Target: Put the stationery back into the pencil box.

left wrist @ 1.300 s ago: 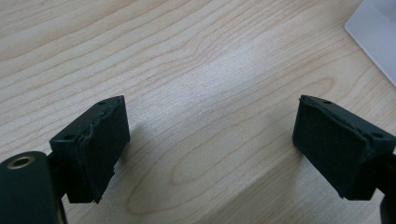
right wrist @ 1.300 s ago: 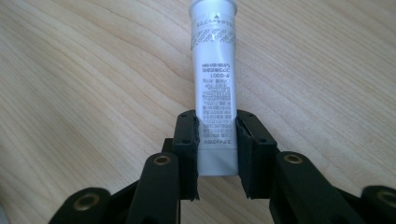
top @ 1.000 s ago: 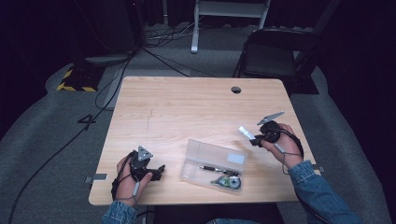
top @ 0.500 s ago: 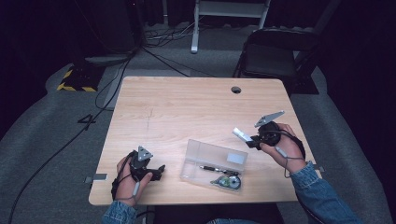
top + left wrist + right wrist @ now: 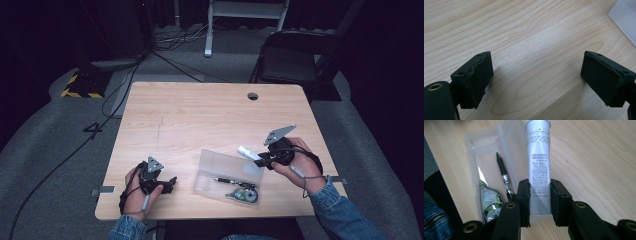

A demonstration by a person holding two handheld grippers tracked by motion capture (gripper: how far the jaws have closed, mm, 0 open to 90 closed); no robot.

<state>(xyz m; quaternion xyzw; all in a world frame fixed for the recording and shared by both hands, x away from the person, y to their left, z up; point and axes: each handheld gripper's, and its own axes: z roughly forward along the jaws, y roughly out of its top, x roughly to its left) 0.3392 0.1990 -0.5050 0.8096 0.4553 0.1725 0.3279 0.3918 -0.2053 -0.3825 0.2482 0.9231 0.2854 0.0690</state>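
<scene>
My right gripper [image 5: 540, 200] is shut on a silver-grey printed tube [image 5: 538, 157], held above the table beside the clear plastic case [image 5: 486, 165]. From above, the right gripper [image 5: 261, 159] hangs over the case's right end [image 5: 252, 172] with the tube [image 5: 248, 152] sticking out to the left. Inside the case lie a black pen [image 5: 503, 176] and a green correction-tape dispenser [image 5: 489, 202]. My left gripper [image 5: 170, 185] rests low at the table's front left, and its jaws stand wide open over bare wood [image 5: 536, 72].
The wooden table [image 5: 200, 115] has a cable hole [image 5: 253, 96] at the back right. A corner of the case [image 5: 625, 17] lies beyond the left gripper. A dark chair [image 5: 295, 60] stands behind the table, with cables on the floor.
My right gripper has carried the tube leftward and up, from the table's right side to the case's right end. The left hand has stayed put.
</scene>
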